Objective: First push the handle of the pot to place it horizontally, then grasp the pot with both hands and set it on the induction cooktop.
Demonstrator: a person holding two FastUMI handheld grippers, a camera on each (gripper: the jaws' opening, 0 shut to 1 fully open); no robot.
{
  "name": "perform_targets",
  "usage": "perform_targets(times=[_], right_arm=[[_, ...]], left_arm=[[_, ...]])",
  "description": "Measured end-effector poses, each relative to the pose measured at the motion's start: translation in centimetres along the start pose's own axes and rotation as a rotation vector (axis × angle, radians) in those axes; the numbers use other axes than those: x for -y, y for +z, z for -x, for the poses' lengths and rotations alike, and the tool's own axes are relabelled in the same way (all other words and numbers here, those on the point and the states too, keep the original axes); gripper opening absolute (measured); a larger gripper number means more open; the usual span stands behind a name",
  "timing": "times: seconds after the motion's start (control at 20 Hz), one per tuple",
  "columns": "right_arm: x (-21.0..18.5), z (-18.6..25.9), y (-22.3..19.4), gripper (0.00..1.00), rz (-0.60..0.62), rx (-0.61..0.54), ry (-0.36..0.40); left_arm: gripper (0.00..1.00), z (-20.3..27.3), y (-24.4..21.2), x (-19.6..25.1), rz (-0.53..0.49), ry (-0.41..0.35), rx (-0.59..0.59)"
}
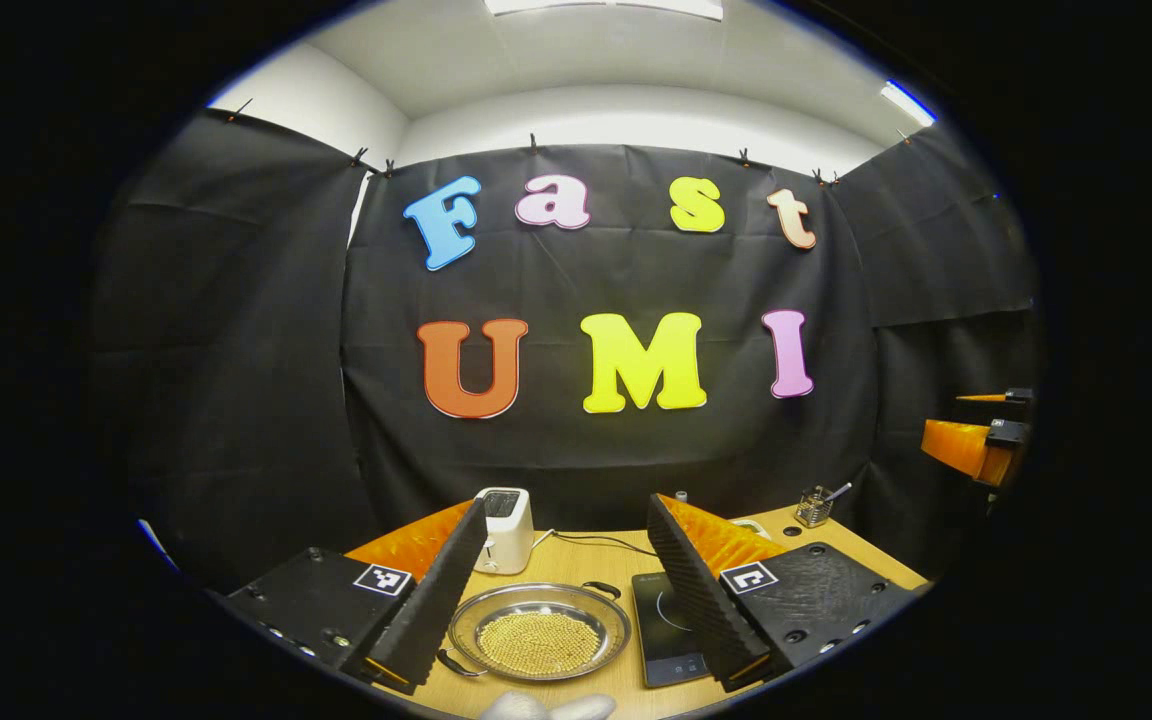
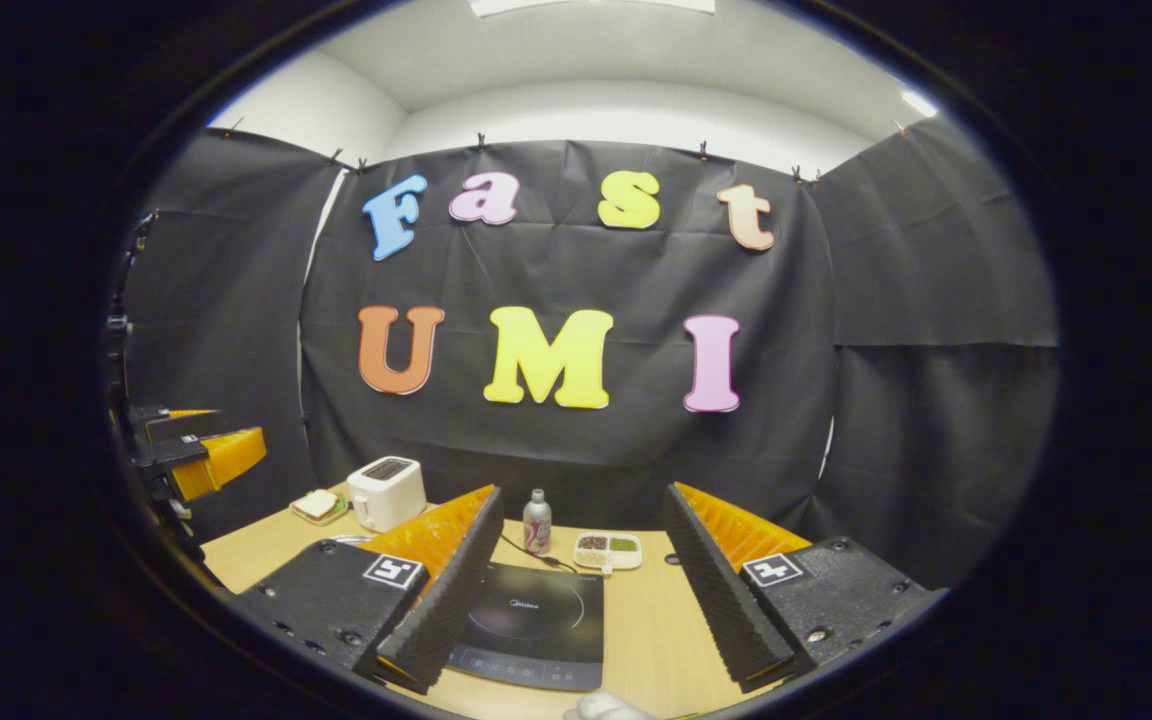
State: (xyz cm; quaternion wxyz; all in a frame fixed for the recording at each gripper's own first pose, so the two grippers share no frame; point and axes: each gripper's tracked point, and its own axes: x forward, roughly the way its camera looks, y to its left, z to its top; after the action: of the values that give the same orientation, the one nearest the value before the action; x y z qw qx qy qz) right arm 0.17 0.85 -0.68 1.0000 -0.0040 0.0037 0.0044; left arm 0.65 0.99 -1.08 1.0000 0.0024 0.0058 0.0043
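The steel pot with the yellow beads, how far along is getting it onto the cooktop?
Nothing looks done yet. The shallow steel pot of yellow beads sits on the wooden table, left of the black induction cooktop, not on it. Nothing is in hand: the left gripper and right gripper hover with jaws open, touching nothing. Left: push the handle level, grasp the pot with both, set it on the cooktop.

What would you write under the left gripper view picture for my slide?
Open left claw hovering over a steel pot of yellow beads, with the induction cooktop beside it and a white toaster behind.
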Motion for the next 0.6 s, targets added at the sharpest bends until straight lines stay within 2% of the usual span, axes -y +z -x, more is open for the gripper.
perform_targets(times=[0.2, 0.4, 0.45, 0.5, 0.55, 0.6], right_arm=[[0.0, -0.2, -0.5, 0.97, -0.004, -0.016, 0.000], [0.4, -0.1, -0.4, 0.97, -0.004, -0.011, -0.011], [0.5, -0.1, -0.5, 0.97, -0.002, -0.014, -0.013], [0.5, -0.1, -0.7, 0.97, -0.004, -0.017, -0.014], [0.5, 0.0, -0.8, 0.97, -0.007, -0.022, -0.013], [0.6, 0.1, -1.1, 0.97, -0.008, -0.028, -0.014]], left_arm=[[0.94, 0.0, -0.5, -0.2, -0.013, -0.007, -0.017], [0.38, 0.4, -1.2, 0.9, -0.017, -0.082, -0.039], [0.12, 0.1, -1.5, 0.5, -0.011, -0.079, -0.038], [0.08, 0.1, -2.0, 0.2, 0.004, -0.076, -0.051], [0.00, 0.1, -2.7, 0.5, 0.024, -0.086, -0.073], [0.00, 0.3, -3.5, 0.8, 0.052, -0.107, -0.093]])
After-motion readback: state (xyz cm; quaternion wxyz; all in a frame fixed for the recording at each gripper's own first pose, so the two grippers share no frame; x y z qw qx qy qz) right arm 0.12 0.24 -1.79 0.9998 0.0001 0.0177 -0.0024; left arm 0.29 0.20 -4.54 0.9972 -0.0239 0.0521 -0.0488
